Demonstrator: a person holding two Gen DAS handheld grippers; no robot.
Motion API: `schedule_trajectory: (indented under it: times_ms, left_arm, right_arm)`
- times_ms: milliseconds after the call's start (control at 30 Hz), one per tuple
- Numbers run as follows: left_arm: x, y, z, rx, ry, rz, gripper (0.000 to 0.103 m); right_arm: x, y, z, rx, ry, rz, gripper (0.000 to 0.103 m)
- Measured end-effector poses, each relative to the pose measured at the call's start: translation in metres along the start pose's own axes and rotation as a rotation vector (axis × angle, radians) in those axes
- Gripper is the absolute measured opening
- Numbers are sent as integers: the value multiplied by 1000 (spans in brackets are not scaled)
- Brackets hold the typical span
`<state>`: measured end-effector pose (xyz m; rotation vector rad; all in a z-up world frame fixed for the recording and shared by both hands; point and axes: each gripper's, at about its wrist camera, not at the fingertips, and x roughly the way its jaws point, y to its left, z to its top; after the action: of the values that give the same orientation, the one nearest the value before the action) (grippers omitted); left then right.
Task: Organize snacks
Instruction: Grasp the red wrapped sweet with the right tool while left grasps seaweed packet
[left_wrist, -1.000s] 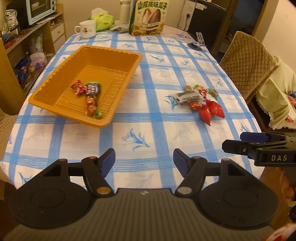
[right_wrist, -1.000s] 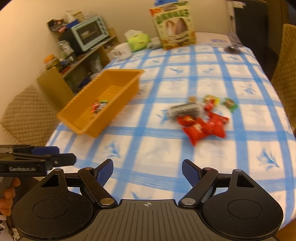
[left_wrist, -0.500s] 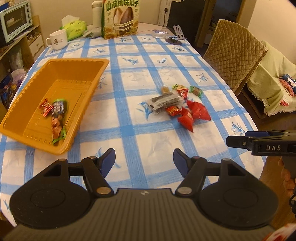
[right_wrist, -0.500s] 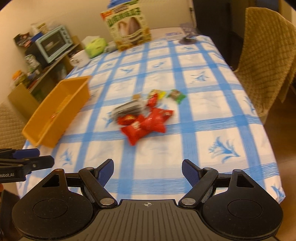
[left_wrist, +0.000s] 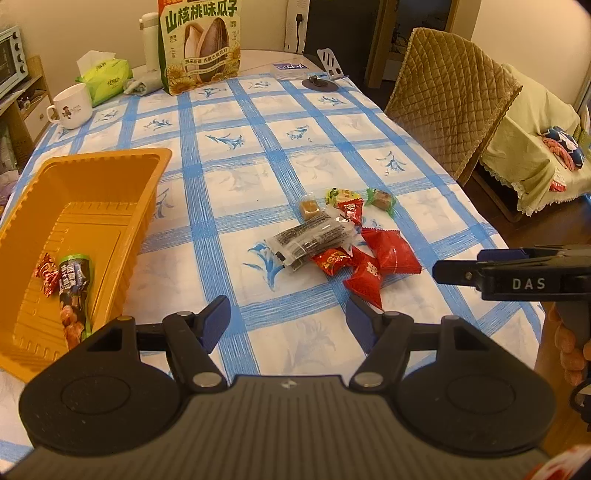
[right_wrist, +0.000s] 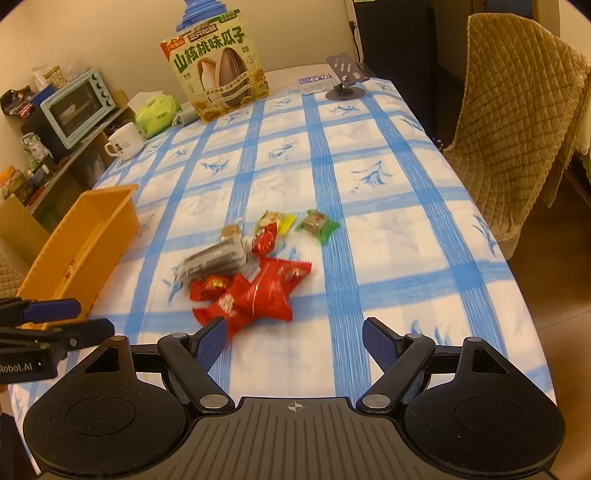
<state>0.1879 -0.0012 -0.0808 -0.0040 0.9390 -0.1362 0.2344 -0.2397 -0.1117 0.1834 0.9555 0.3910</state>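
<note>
Right now both grippers hang above the near edge of a table covered by a blue-and-white checked cloth (left_wrist: 295, 147). The left gripper (left_wrist: 288, 320) has its blue pads spread apart with nothing between them; only cloth shows in the gap. The right gripper (right_wrist: 293, 343) is also apart and empty, though its jaws are closing a little — its left pad sits just in front of a red packet at the near edge of the snack pile.

That pile of snacks (left_wrist: 343, 243) lies loose on the cloth, between the two grippers and slightly ahead of them: several red packets (right_wrist: 258, 295), a clear packet with dark contents (left_wrist: 314, 240), a small brown cube-shaped sweet (left_wrist: 309, 207), a yellow-green wrapper (left_wrist: 338, 195) and a green-wrapped sweet (right_wrist: 317, 225) a little apart at the right.

An orange tray (left_wrist: 110, 173) stands well to the left of the pile, near the table's edge. Inside it lie a long dark-and-green snack packet (left_wrist: 74, 291) and a small red sweet (left_wrist: 46, 273), touching each other.

At the far end stand a large sunflower-seed bag (left_wrist: 199, 44), a white mug (left_wrist: 72, 105) and a green tissue pack (left_wrist: 105, 75). A quilted chair (left_wrist: 450, 96) stands at the right side — close against the table.
</note>
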Motion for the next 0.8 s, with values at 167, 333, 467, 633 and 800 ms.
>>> schedule_trajectory:
  times_ms: [167,333,467,633,800]
  left_arm:
    - [15,4,8,24,2,-11,66]
    - [26,9,16,36,5,-15,66]
    - [33,13,21,45,10,-17,66]
    - [40,15,25,61,15,-24,66]
    - [47,15,29,78,21,-26,66]
  right_arm:
    - [21,5,10,12,3,-1,68]
    - [41,10,19,17,9,-9,62]
    - [55,12,23,27,21,-16,54]
    - [66,15,24,31,26,-26,49]
    - [74,14,25,39,35,-36,43]
